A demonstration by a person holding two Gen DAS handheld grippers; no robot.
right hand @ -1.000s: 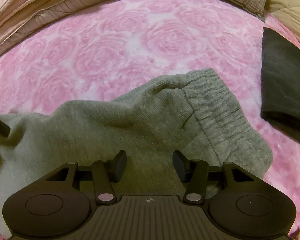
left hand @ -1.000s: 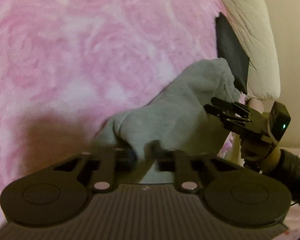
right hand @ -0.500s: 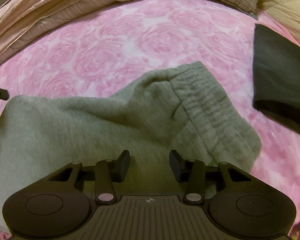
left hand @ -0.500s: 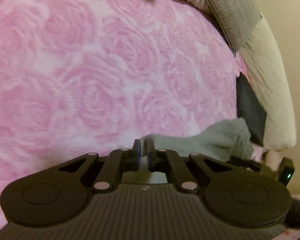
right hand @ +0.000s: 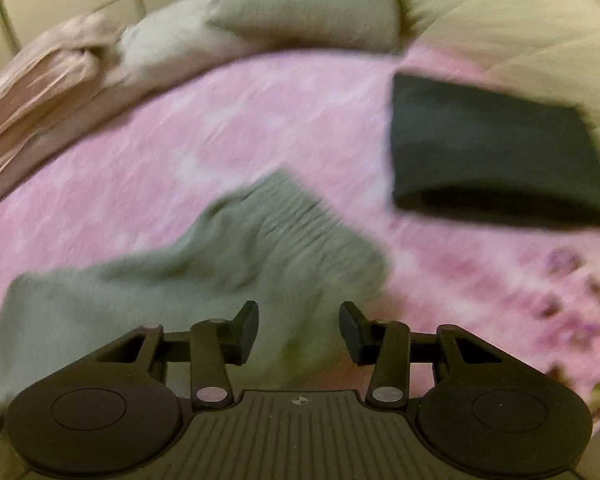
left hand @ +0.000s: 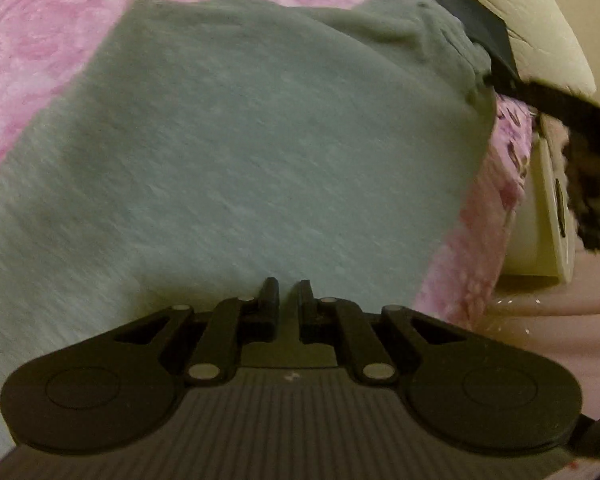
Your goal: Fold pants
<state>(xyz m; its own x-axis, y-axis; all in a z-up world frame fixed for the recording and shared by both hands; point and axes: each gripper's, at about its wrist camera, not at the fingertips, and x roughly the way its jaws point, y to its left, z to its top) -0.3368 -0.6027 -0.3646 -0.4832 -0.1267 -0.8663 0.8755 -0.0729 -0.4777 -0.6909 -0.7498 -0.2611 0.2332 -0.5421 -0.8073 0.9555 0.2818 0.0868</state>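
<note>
While hovering low over the bed, read the left hand-held gripper [left hand: 288,296] as clenched almost tight above the grey sweatpants [left hand: 240,140], cloth pinched inside or not impossible to tell. Read the right hand-held gripper [right hand: 299,328] as released, jaws just narrowed a little with nothing pressed between. Expect soft, light, limp knit, spread on the pink rose blanket [right hand: 180,140] and prone to sagging and dragging; take hold at the thicker ribbed waistband [right hand: 300,216], short of the folded dark garment [right hand: 492,152] beyond.
</note>
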